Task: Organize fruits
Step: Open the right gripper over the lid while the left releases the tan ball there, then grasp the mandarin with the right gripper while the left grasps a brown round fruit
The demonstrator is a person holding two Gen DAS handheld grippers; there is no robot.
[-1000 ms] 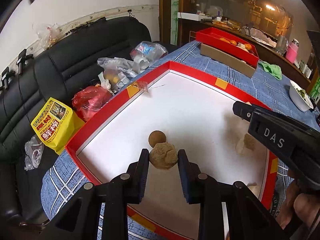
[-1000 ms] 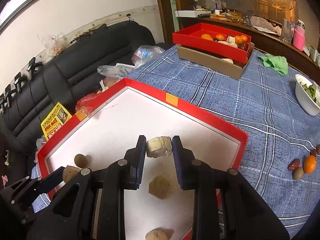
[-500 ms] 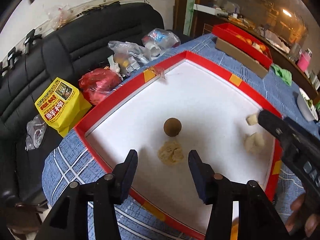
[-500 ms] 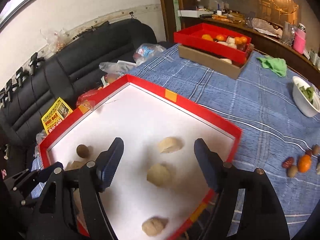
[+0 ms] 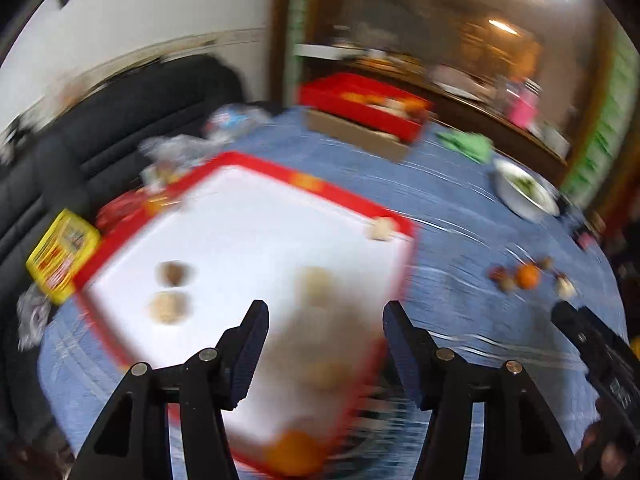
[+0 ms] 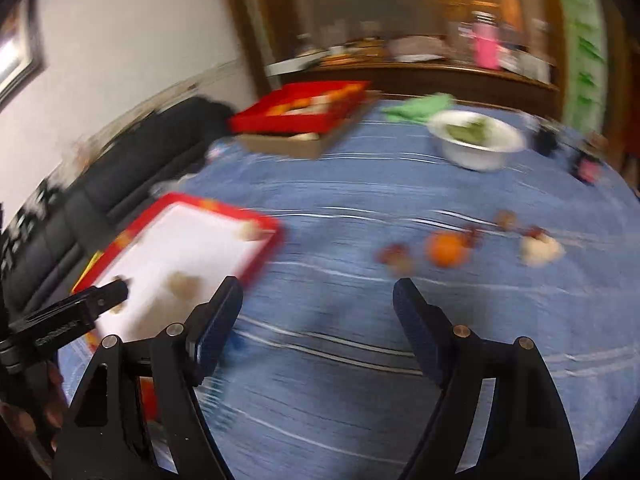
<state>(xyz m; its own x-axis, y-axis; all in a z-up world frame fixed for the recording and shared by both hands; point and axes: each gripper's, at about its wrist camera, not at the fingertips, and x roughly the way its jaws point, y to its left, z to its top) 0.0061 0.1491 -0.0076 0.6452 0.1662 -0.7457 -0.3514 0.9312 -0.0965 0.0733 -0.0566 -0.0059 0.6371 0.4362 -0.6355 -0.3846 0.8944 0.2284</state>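
Left view: the left tool (image 5: 324, 340) is opening with nothing in it. About five fruits, blurry, already lie in the red tray (image 5: 352, 196).

Right view: the right tool (image 6: 318, 320) is opening, empty too. An orange (image 6: 446, 249) and small fruits (image 6: 394, 258) wait on the table (image 6: 360, 360). A white bowl (image 6: 476, 144) stands behind, out of the way.

A white bowl (image 6: 476, 144) of greens sits upper right beside a green cloth (image 6: 420, 106); black sofa (image 5: 100, 128) at left.
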